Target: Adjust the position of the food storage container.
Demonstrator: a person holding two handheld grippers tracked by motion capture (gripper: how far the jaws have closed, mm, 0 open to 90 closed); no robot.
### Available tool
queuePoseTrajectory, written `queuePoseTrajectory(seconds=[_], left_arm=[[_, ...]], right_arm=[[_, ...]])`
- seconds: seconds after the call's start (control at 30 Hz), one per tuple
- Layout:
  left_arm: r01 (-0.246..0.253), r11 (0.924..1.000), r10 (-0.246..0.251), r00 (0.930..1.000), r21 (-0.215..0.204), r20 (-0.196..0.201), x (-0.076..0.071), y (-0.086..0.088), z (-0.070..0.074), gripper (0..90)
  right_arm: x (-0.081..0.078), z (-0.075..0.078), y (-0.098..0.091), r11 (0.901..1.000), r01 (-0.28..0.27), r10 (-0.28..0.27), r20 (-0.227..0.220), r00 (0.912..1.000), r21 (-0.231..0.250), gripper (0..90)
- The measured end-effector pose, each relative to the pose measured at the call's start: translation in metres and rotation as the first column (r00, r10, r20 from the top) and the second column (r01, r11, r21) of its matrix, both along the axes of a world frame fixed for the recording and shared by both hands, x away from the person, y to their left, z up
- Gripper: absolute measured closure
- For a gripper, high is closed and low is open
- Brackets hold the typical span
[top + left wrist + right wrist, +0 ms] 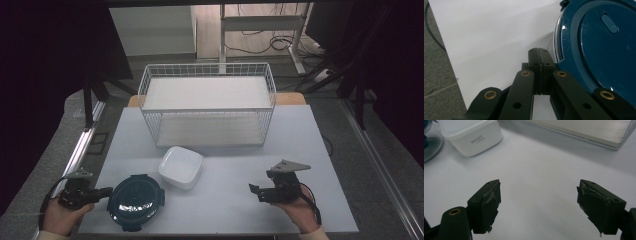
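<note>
Blue round lidded container (135, 201) lying flat, left gripper (106, 191) closed beside it, right gripper (254, 190) wide.

Faint print on the white container, too small to read

In the right gripper view, the white square container (471, 137) beyond and to the left of the left-hand finger (485, 206) bears two short lines of small grey print on its side wall; the letters are too blurred to make out. The blue round lid (599, 47), just beside the fingertips (538, 56) in the left gripper view, bears no readable lettering.
</note>
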State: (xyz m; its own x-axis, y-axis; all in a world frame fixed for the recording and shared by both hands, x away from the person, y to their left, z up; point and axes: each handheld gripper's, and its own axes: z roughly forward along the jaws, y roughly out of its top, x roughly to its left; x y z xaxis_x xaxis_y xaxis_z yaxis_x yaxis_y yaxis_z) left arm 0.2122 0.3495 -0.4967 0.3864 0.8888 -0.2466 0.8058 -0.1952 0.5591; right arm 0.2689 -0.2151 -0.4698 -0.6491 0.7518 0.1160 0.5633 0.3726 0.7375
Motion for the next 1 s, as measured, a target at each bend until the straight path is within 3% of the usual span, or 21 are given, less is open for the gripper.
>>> queuePoseTrajectory(seconds=[0.33, 1.0], left_arm=[[-0.025, 0.9997, 0.025, 0.9997, 0.000, 0.000, -0.005, -0.004, -0.002, 90.0], [0.017, 0.9998, -0.017, 0.9998, -0.008, 0.007, -0.003, -0.021, -0.002, 90.0]], right_arm=[[-0.009, 0.001, -0.003, 0.9998, 0.018, -0.018, 0.009, 0.9998, 0.002, 19.1], [-0.009, 0.001, -0.003, 0.9998, 0.017, -0.017, 0.006, 0.9998, 0.001, 19.1]])
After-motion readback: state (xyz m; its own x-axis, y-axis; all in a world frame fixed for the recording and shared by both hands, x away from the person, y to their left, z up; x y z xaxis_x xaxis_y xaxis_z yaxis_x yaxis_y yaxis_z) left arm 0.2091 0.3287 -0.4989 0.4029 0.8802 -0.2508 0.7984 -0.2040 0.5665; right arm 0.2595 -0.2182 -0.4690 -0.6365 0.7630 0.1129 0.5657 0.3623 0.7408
